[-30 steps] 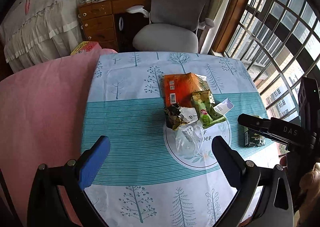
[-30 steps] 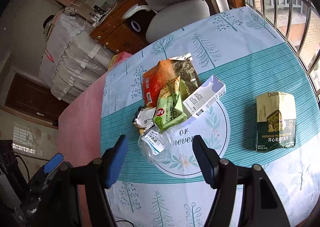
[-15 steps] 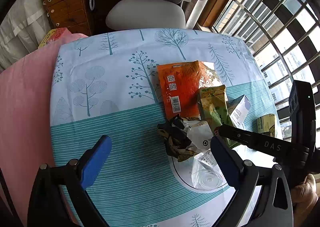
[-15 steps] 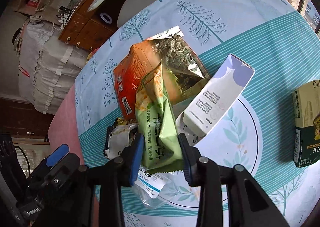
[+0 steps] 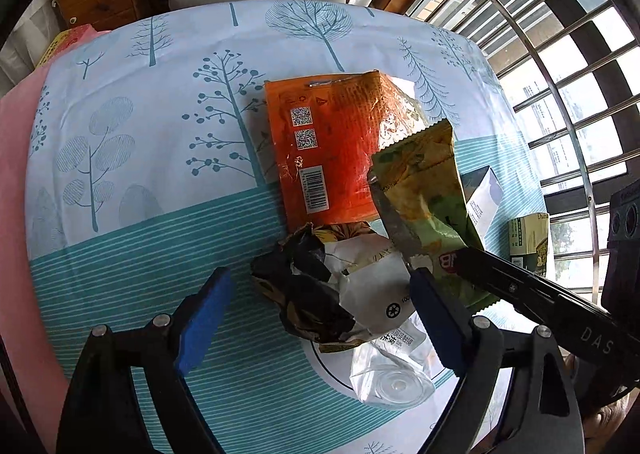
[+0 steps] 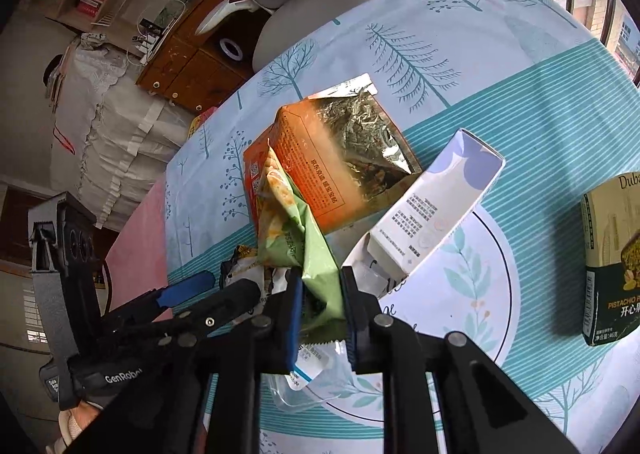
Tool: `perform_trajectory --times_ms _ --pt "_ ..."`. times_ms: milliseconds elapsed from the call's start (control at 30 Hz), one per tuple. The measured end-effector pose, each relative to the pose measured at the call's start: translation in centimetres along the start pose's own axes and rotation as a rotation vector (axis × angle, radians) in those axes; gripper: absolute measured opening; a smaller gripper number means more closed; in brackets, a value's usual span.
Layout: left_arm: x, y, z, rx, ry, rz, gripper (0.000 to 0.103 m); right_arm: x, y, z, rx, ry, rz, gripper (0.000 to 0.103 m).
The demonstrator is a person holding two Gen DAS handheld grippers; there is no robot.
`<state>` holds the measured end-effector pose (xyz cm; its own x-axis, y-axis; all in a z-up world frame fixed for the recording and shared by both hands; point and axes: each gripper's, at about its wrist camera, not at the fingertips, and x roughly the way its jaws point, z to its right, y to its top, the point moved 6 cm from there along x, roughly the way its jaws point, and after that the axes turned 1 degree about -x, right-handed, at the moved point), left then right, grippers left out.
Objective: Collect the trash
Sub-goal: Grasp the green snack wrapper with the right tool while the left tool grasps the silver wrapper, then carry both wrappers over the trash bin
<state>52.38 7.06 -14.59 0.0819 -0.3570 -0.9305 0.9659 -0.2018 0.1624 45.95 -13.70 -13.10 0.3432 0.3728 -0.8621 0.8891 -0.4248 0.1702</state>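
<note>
Both grippers dropped onto the trash pile since a second ago

Right gripper (image 6: 320, 310) is closing, pads already pinching the green snack wrapper (image 6: 308, 250) to lift it; left gripper (image 5: 316, 314), not gripping yet, narrows around the crumpled wrapper (image 5: 320, 294) mid-table, orange bag (image 5: 332, 150) behind toward the far edge.

your right gripper (image 6: 320, 304) has dropped onto the pile and is closing, its pads now pinching the green snack wrapper (image 6: 298, 238), whose far end has lifted off the orange bag (image 6: 316, 170). your left gripper (image 5: 316, 314) has come down around the crumpled black-and-white wrapper (image 5: 320, 290), jaws closing, not yet touching it.
</note>
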Motion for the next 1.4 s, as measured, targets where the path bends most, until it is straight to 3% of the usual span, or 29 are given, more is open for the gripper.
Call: perform_trajectory --times_ms 167,300,533,800,1100,1400 --pt "1.2 -0.4 -0.2 -0.04 -0.059 -0.031 0.06 -0.2 -0.1 0.1 0.003 0.014 0.007 0.016" --pt "0.5 -0.5 -0.2 -0.045 -0.073 0.01 0.041 -0.4 -0.3 -0.2 -0.003 0.023 0.008 0.01" --pt "-2.2 -1.4 -0.2 -0.044 -0.026 0.088 0.04 -1.6 -1.1 -1.7 -0.053 0.037 0.022 0.009" --pt "-8.3 -4.4 2.0 -0.021 0.023 0.208 0.04 -6.0 -3.0 -2.8 -0.093 0.09 0.077 0.009" --pt "-13.6 -15.5 8.2 -0.079 0.059 0.313 0.04 -13.7 -10.1 -0.1 -0.192 0.182 0.103 0.009" --pt "-13.6 -28.2 16.1 -0.161 0.111 0.369 0.04 -20.2 -20.1 7.3 -0.298 0.213 0.024 0.009"
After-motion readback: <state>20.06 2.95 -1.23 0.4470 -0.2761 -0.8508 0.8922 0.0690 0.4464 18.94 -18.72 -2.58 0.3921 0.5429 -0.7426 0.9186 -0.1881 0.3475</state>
